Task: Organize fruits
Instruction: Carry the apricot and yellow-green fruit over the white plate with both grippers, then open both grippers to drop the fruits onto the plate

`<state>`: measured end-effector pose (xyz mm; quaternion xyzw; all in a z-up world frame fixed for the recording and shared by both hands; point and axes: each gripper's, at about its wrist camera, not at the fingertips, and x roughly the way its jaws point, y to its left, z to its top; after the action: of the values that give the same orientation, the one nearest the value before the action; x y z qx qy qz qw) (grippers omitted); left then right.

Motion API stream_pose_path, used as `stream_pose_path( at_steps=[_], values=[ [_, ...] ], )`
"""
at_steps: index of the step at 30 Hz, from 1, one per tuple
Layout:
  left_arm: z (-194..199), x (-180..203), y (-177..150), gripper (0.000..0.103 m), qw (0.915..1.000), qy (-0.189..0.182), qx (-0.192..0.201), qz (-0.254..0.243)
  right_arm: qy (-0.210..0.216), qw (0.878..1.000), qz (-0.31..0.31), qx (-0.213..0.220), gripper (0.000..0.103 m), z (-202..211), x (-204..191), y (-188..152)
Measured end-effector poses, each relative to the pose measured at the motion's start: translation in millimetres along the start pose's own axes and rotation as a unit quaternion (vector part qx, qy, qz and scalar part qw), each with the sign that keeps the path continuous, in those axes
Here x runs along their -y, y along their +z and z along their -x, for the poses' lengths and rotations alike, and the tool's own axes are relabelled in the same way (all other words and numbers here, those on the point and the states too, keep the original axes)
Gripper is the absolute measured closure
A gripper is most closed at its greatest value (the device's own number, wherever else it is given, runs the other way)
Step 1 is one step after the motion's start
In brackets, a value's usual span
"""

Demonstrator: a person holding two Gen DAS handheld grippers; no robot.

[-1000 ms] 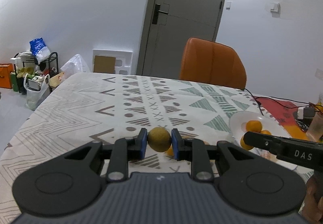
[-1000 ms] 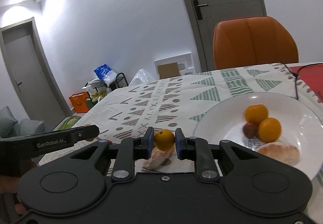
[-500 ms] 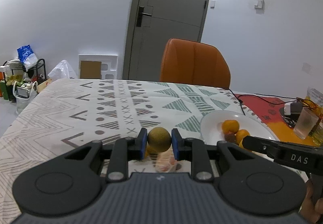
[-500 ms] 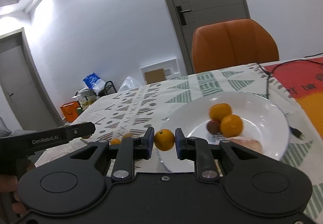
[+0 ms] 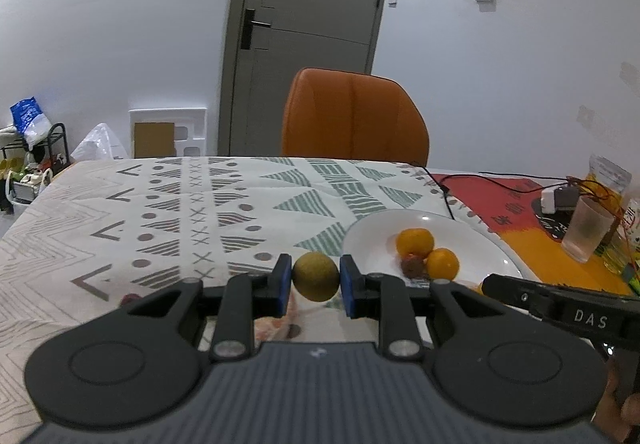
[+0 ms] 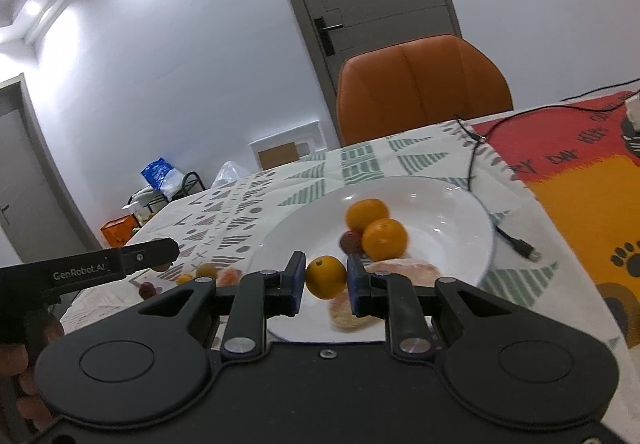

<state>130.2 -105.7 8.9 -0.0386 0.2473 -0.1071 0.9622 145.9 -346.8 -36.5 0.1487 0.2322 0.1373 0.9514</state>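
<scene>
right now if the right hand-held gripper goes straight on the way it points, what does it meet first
Likely the white plate: the right hand-held gripper, shut on a small orange, points down at its near part, though depth is unclear.

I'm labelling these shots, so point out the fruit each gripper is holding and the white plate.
Greenish-brown round fruit [image 5: 315, 276], left wrist view, middle of its front face.
Small orange [image 6: 326, 277], right wrist view, middle of its skin.
White plate [image 6: 448, 211], right wrist view, bare inner wall, right of the fruit.
</scene>
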Motion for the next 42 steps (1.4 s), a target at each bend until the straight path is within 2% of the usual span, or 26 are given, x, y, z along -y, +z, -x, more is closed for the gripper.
stream_pose_path(
  at_steps=[22,25,32,34,35,37,40,42],
  values=[
    [-35,47,-4,0.079,0.9984,-0.037,-0.027,-0.032,-0.030,0.999,-0.029,0.001,0.082,2,46,-1],
    [-36,50,-3,0.075,0.9984,-0.031,-0.023,-0.040,-0.033,0.999,-0.031,0.002,0.082,0,50,1],
    [-36,37,-2,0.074,0.9989,-0.016,-0.034,-0.029,-0.049,0.999,-0.020,0.009,0.082,-7,53,11],
    [-34,31,-2,0.074,0.9991,-0.010,-0.034,-0.025,-0.058,0.998,-0.018,0.019,0.078,-9,54,15],
    [-33,28,-1,0.073,0.9991,-0.007,-0.034,-0.023,-0.062,0.998,-0.019,0.025,0.073,-9,55,17],
    [-31,22,0,0.070,0.9992,0.000,-0.034,-0.019,-0.065,0.997,-0.018,0.027,0.072,-10,54,19],
    [-27,15,1,0.062,0.9994,0.008,-0.030,-0.015,-0.057,0.998,-0.017,0.023,0.067,-9,51,17],
    [-25,11,2,0.054,0.9995,0.013,-0.027,-0.013,-0.052,0.998,-0.012,0.018,0.059,-9,46,14]
  ],
)
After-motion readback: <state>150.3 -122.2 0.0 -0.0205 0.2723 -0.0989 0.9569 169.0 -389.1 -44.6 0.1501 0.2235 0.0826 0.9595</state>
